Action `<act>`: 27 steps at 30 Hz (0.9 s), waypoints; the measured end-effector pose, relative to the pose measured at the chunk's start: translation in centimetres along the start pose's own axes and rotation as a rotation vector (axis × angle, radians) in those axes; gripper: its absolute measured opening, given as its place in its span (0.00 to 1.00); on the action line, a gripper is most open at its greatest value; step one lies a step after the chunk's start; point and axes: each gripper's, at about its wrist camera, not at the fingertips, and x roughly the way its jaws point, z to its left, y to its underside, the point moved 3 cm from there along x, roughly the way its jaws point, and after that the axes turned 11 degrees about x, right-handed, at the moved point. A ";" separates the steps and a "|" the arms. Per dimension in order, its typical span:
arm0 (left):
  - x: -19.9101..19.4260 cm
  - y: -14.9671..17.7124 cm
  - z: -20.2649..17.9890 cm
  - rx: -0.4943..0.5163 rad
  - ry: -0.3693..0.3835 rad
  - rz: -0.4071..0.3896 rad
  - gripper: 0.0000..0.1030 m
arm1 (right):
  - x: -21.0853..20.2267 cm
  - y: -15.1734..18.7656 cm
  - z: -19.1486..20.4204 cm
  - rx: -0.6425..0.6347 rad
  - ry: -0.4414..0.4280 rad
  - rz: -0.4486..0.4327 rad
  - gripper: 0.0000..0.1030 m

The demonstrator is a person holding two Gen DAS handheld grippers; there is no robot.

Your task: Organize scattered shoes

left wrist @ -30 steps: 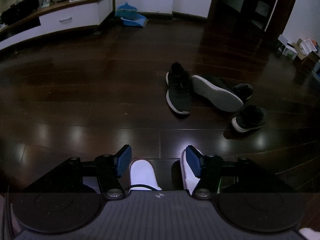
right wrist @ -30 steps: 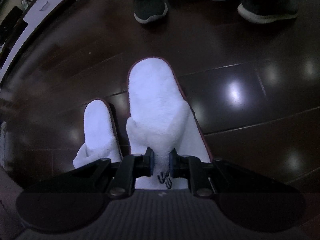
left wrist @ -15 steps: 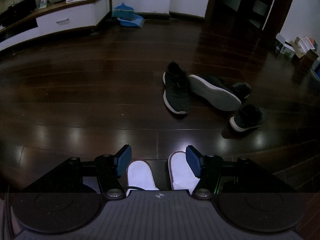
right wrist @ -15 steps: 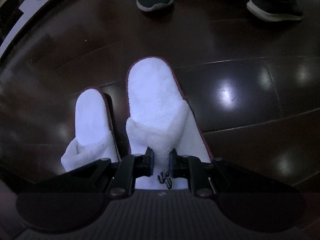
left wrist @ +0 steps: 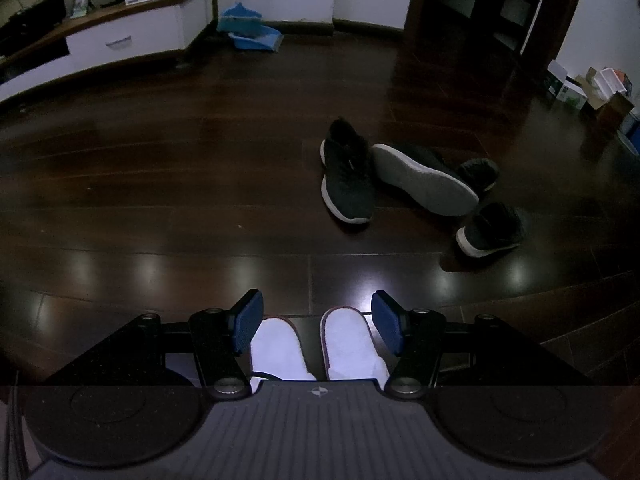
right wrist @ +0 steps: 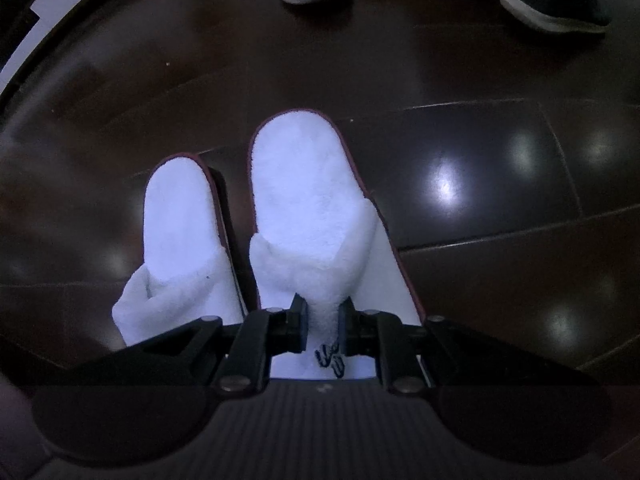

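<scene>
Fingers of right gripper [right wrist: 323,326] clamped on upper of right slipper [right wrist: 308,200] — toe level with left slipper [right wrist: 180,216] on floor; left gripper [left wrist: 316,328] fingers apart, idle. Sneakers [left wrist: 404,180] lie jumbled farther out.

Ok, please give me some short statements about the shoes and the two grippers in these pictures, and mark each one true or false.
1. The right gripper is shut on the upper of a white slipper. True.
2. The left gripper holds a black sneaker. False: it is open and holds nothing.
3. The two white slippers lie side by side, toes pointing the same way. True.
4. All the black sneakers stand upright. False: one lies on its side, with its grey sole showing.
5. The floor is light carpet. False: it is dark glossy wood.
</scene>
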 end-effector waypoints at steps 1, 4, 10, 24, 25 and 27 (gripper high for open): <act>0.0 0.0 0.0 -0.003 0.002 0.000 0.65 | 0.1 0.1 0.1 0.000 -0.001 0.001 0.18; 0.0 0.1 0.1 -0.012 0.006 0.000 0.65 | 0.3 0.1 0.0 0.018 -0.016 0.005 0.21; 0.2 -0.1 0.3 -0.028 0.022 -0.005 0.65 | 0.2 -0.3 -0.4 0.038 -0.032 0.007 0.31; -0.5 -0.2 0.3 -0.090 0.082 -0.074 0.65 | -8.9 -2.6 -2.0 0.330 -0.277 -0.149 0.48; -0.7 -0.7 -0.1 -0.086 0.095 -0.082 0.65 | -10.4 -3.2 -2.0 0.394 -0.307 -0.153 0.49; -1.1 -0.9 -1.1 -0.068 0.112 -0.097 0.65 | -12.7 -4.1 -1.6 0.476 -0.336 -0.161 0.55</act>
